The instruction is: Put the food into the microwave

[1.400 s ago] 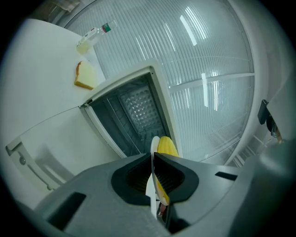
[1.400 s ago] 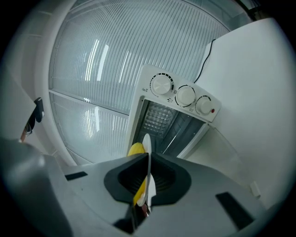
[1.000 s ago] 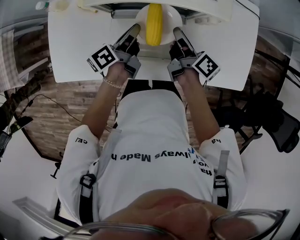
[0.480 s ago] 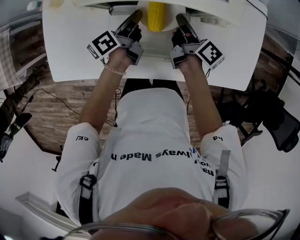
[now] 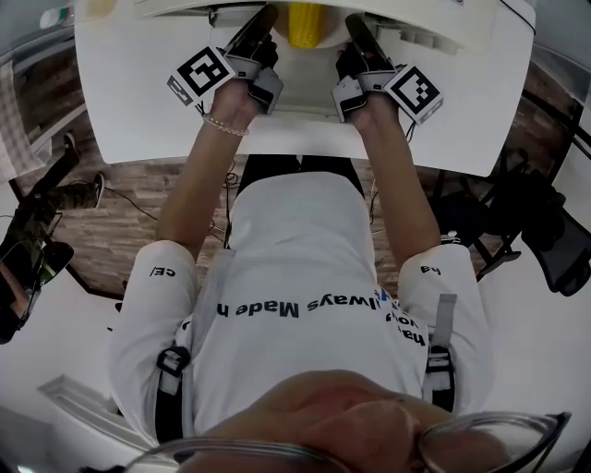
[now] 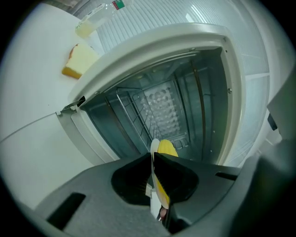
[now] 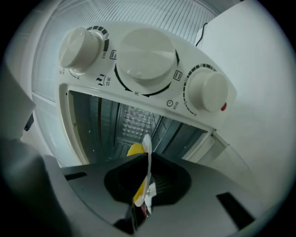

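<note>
Both grippers have pushed forward over the last second. They have carried the round white plate (image 6: 154, 144) and its yellow corn cob (image 5: 305, 23) up the white table (image 5: 138, 92), until most of the cob is cut off by the top edge of the head view.

The left gripper (image 5: 262, 18) and right gripper (image 5: 354, 23) each pinch an opposite rim of the plate, jaws pressed together on its thin edge.

Straight ahead stands the white microwave (image 7: 143, 60), with three round knobs. Its grey cavity is open, with a wire rack (image 6: 138, 115) inside.

The food seems to be at the mouth of the opening, held in the air. Still to do: slide it in, rest it inside, let go and pull back.
</note>
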Demonstrator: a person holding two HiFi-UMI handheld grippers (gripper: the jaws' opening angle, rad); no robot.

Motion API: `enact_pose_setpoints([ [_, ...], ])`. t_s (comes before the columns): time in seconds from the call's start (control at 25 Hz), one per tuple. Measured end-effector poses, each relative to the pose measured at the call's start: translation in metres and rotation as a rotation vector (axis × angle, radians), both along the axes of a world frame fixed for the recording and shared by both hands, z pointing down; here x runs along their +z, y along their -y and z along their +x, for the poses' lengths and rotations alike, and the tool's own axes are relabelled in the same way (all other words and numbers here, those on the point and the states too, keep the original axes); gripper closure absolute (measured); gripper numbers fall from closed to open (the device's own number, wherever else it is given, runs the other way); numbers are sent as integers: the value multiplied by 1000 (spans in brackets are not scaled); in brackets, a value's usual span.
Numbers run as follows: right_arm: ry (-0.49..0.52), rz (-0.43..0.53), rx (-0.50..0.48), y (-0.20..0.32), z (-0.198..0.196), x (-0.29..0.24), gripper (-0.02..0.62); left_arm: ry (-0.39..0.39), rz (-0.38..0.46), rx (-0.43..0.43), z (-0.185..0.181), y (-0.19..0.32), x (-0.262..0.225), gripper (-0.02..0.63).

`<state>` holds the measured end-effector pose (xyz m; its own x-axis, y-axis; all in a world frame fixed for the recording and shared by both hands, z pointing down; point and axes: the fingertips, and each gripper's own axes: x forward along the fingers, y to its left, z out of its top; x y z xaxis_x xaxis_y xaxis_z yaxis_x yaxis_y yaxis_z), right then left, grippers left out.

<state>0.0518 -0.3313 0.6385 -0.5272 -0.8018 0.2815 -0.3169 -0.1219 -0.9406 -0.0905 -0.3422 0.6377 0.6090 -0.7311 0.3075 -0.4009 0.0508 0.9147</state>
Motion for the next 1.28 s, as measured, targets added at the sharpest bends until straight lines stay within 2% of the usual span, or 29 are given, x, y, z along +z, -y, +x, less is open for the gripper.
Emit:
enact_pose_setpoints([
  [0.48,33,-56,45,2,1,11,574,-21,19,1,2,6,1,586],
  [0.68,46,-63,68,7,2,11,574,-31,24,10,2,-5,-1,529],
  [0.88,50,-60,65,11,0,10,574,-78,5,-4,4,-24,1,533],
  [1.04,48,-53,63,12,0,11,574,-157,7,-29,8,-23,-2,575],
  [1.2,46,-48,63,14,1,10,573,-125,-14,-27,7,-21,1,578],
  [1.28,46,-50,65,14,1,11,573,-136,-25,-22,9,-22,2,578],
])
